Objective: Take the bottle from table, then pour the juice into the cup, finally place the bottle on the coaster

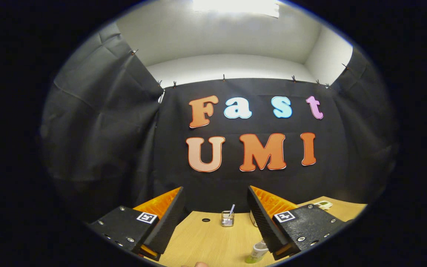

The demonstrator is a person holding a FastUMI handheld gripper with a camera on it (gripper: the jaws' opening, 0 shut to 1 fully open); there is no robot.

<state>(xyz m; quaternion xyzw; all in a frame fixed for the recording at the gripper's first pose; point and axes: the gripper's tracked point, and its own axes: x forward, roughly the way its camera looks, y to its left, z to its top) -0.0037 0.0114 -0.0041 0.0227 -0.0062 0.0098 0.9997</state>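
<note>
A: Where's the bottle?

B: Low on the bench, just beside the right finger, well nearer than the cup.

A: And the jaws?

B: The gripper stands wide apart, holding nothing, aimed over the bottle toward the cup.

A: So the grab isn't begun.

B: I'd tip down, shift toward the bottle, and straddle its body below the neck before closing.

A: Its looks?

B: Small, pale cap, greenish body, partly hidden. The cup is clear, with a straw.
</note>
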